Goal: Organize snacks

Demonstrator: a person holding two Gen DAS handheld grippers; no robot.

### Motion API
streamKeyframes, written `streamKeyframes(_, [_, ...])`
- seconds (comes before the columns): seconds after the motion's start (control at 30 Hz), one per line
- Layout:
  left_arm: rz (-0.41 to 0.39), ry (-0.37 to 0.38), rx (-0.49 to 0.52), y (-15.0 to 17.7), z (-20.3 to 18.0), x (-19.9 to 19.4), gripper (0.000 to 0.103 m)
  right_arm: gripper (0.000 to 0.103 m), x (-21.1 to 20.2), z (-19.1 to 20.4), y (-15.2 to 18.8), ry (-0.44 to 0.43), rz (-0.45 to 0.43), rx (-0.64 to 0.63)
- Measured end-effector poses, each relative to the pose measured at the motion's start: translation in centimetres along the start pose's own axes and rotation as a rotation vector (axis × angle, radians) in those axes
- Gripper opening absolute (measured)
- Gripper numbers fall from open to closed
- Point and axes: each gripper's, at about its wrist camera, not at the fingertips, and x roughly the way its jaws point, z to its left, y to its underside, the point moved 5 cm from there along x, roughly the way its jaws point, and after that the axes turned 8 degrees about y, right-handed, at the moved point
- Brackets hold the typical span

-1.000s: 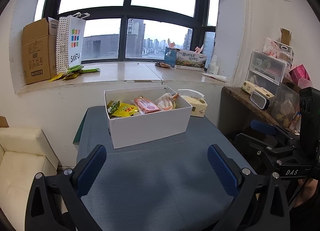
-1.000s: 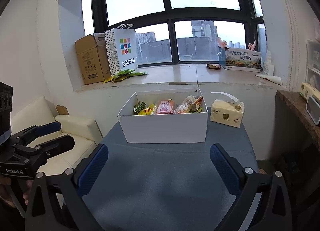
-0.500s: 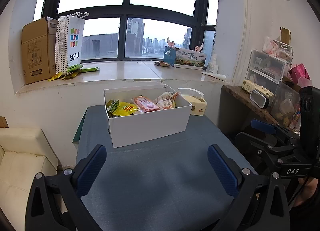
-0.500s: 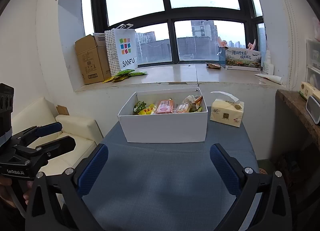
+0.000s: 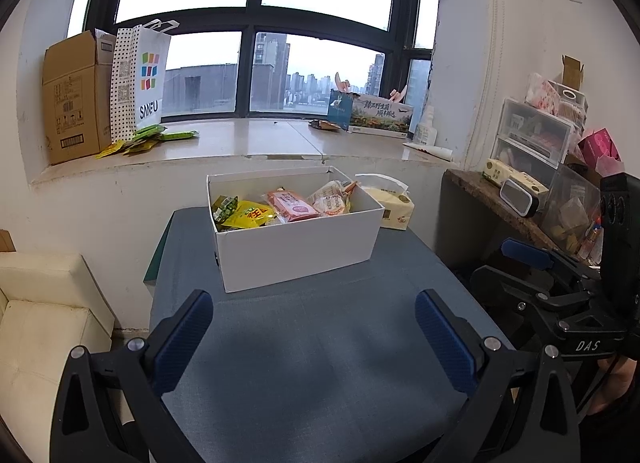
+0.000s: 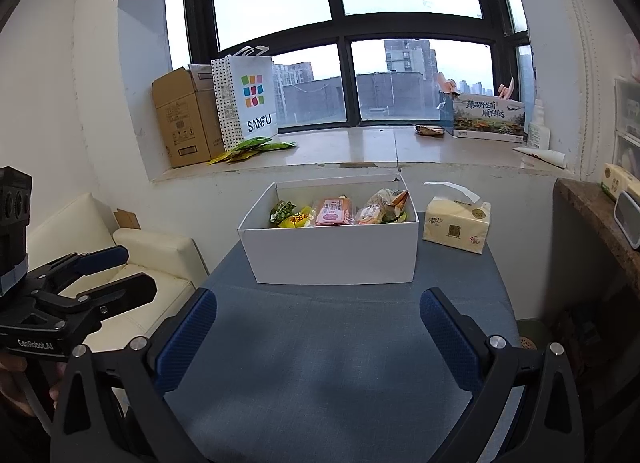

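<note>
A white open box (image 5: pixel 296 251) stands on the blue-grey table (image 5: pixel 320 375), holding several snack packets: green (image 5: pixel 223 207), yellow (image 5: pixel 250 215), pink (image 5: pixel 292 205) and a clear-wrapped one (image 5: pixel 330 201). The box also shows in the right wrist view (image 6: pixel 332 251). My left gripper (image 5: pixel 314 327) is open and empty, held above the table short of the box. My right gripper (image 6: pixel 318 327) is open and empty too, at a similar distance. Each gripper shows at the edge of the other's view, the right (image 5: pixel 560 287) and the left (image 6: pixel 80 283).
A tissue pack (image 6: pixel 456 225) lies right of the box. The windowsill holds a cardboard box (image 6: pixel 186 119), a SANFU bag (image 6: pixel 250 99), green and yellow packets (image 6: pixel 256 147) and a printed carton (image 6: pixel 488 115). A cream sofa (image 6: pixel 132 259) stands left, a cluttered shelf (image 5: pixel 532 183) right.
Both views have shifted only slightly; the box sits a touch higher in the left wrist view. Both grippers stay open and empty.
</note>
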Motion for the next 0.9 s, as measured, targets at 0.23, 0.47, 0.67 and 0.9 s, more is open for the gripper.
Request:
streamKeyframes(0.23, [0.009, -0.005, 0.009, 0.09, -0.14, 0.15, 0.103, 0.103, 0.08, 0.05, -0.01, -0.001, 0.003, 0.000])
streamKeyframes(0.47, [0.009, -0.004, 0.003, 0.02, -0.01, 0.17, 0.103, 0.103, 0.06, 0.10, -0.02, -0.001, 0.001, 0.000])
streamKeyframes(0.67, [0.012, -0.005, 0.009, 0.11, -0.07, 0.18, 0.103, 0.103, 0.05, 0.18, 0.01, -0.001, 0.005, -0.003])
streamKeyframes(0.9, [0.013, 0.000, 0.004, 0.14, 0.07, 0.18, 0.103, 0.103, -0.01, 0.10, 0.01, 0.000, 0.006, -0.002])
